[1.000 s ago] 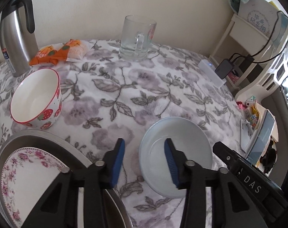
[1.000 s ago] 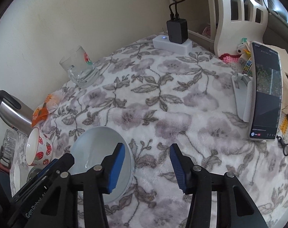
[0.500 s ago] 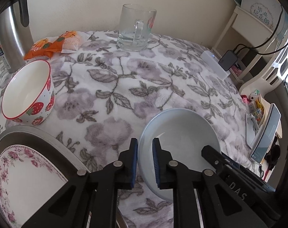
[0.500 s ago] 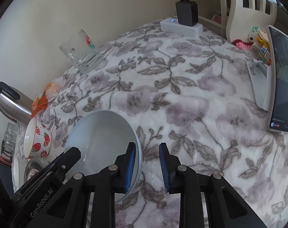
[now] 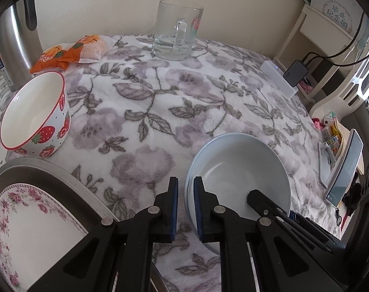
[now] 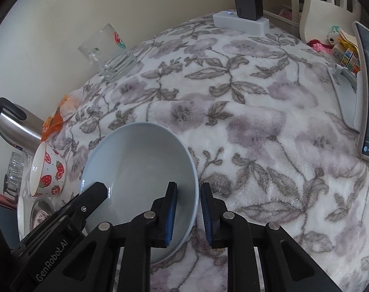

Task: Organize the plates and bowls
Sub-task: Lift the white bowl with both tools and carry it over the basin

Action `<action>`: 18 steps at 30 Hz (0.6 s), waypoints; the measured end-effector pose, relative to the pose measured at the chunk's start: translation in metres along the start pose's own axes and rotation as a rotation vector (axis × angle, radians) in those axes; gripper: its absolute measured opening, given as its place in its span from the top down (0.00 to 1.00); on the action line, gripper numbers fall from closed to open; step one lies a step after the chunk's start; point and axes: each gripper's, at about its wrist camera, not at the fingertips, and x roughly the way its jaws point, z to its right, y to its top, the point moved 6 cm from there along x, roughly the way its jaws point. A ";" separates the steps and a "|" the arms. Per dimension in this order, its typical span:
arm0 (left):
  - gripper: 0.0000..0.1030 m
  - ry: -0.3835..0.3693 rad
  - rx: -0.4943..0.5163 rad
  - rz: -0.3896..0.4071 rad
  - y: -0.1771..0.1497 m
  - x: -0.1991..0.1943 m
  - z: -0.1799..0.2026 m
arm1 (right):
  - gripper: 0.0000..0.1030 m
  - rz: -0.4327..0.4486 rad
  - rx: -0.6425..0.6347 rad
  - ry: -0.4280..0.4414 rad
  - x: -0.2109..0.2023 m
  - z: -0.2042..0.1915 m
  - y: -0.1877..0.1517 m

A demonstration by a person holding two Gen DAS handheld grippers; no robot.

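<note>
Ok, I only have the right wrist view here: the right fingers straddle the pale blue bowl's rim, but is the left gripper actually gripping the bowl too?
Observer: Yes. In the left wrist view the left gripper is closed on the opposite rim of the pale blue bowl, one of its fingers outside the wall and the other inside.
Reviewer: And the plate I can barely see at my lower left?
Observer: It is a white plate with a pink rose border, lying inside a larger grey metal tray, just in front of the strawberry bowl.
</note>
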 end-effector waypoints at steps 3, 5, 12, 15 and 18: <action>0.88 -0.018 -0.003 0.000 0.000 -0.001 0.001 | 0.84 -0.004 0.008 0.014 0.000 -0.001 0.000; 0.88 -0.024 -0.001 0.001 0.001 -0.002 0.001 | 0.84 -0.005 0.010 0.015 0.000 0.000 0.000; 0.88 -0.025 0.007 0.004 0.000 -0.002 0.002 | 0.85 -0.009 0.024 0.027 -0.001 0.001 0.000; 0.88 -0.029 0.002 0.006 0.000 -0.002 0.002 | 0.85 -0.006 0.030 0.037 -0.002 0.002 0.001; 0.89 -0.041 -0.009 0.007 0.001 -0.004 0.001 | 0.85 0.004 0.026 0.039 -0.007 0.001 0.002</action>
